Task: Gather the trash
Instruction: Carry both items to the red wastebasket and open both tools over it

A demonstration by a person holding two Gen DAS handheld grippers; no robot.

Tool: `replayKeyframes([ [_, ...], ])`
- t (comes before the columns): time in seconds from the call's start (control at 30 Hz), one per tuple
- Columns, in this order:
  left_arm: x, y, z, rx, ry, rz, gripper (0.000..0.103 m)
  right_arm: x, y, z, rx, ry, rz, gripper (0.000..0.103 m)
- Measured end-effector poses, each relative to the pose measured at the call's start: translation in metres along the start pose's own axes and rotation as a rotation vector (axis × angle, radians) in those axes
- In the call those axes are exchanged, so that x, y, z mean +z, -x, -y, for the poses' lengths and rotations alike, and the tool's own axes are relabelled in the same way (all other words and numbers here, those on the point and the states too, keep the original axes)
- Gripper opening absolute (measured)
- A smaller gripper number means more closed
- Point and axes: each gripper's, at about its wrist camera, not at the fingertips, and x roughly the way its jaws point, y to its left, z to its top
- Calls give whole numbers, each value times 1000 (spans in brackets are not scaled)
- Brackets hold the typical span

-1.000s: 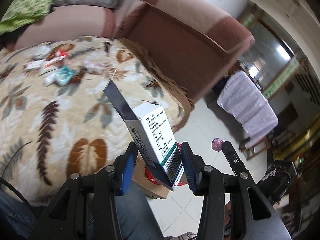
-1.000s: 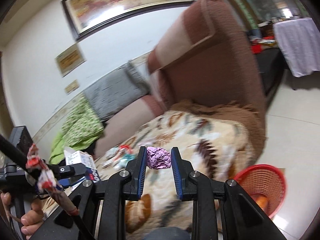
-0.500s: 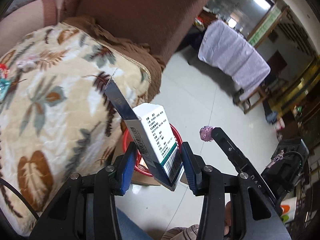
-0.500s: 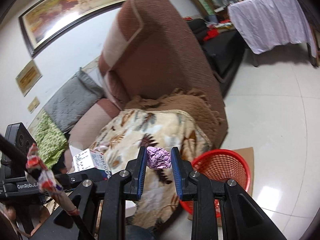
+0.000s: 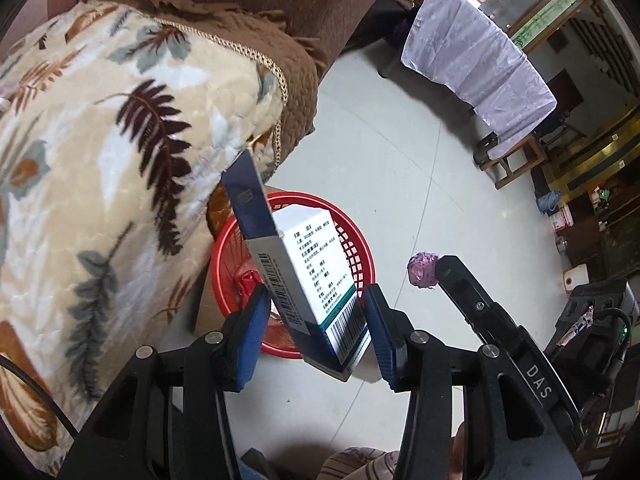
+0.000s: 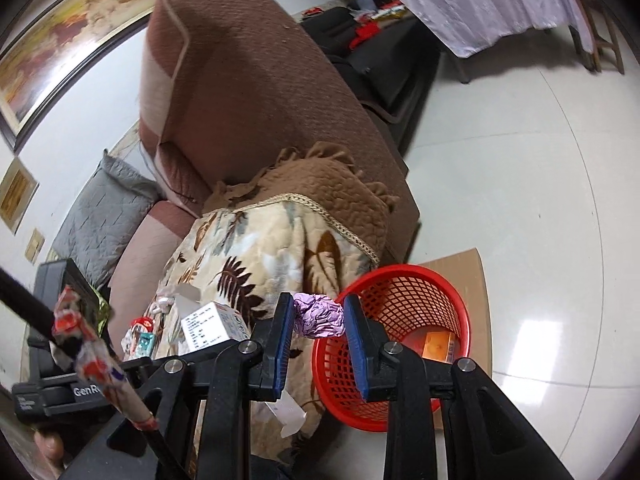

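My left gripper [image 5: 314, 322] is shut on a white medicine box [image 5: 316, 280] with a dark blue open flap, held above the red mesh basket [image 5: 352, 240] on the floor. My right gripper [image 6: 320, 330] is shut on a crumpled purple wrapper [image 6: 319, 316], just left of the red basket [image 6: 404, 300]. The purple wrapper [image 5: 423, 270] also shows at the tip of the right gripper in the left wrist view. The box [image 6: 212, 326] in the left gripper appears at the left of the right wrist view. An orange item [image 6: 438, 346] lies in the basket.
The basket stands on a cardboard sheet [image 6: 468, 268] beside a sofa covered with a leaf-patterned blanket [image 5: 100, 140]. More wrappers [image 6: 142, 332] lie on the blanket. A brown armrest [image 6: 248, 92] rises behind. A table with a white cloth [image 5: 476, 64] stands across the tiled floor [image 5: 400, 148].
Both grippers have swung away from the blanket towards the floor; the red basket now sits nearer and lower in both views. Each keeps its hold.
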Motion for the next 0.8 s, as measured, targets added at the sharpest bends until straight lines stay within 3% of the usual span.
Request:
replayKeyframes([
  [0.13,3,-8,-2,-12,11,-17,52,2,-1,8,-13,-27,-1,48],
  [0.4,4,9,-8,-35,26,12,57,3,6,-3,19,-15,21,49],
  [0.5,2,37,-16,-52,48,56,58,4,11,-15,51,3,32,59],
  [0.8,-36,158,-70,-13,95,270,64,-17,17,-102,211,165,6,70],
])
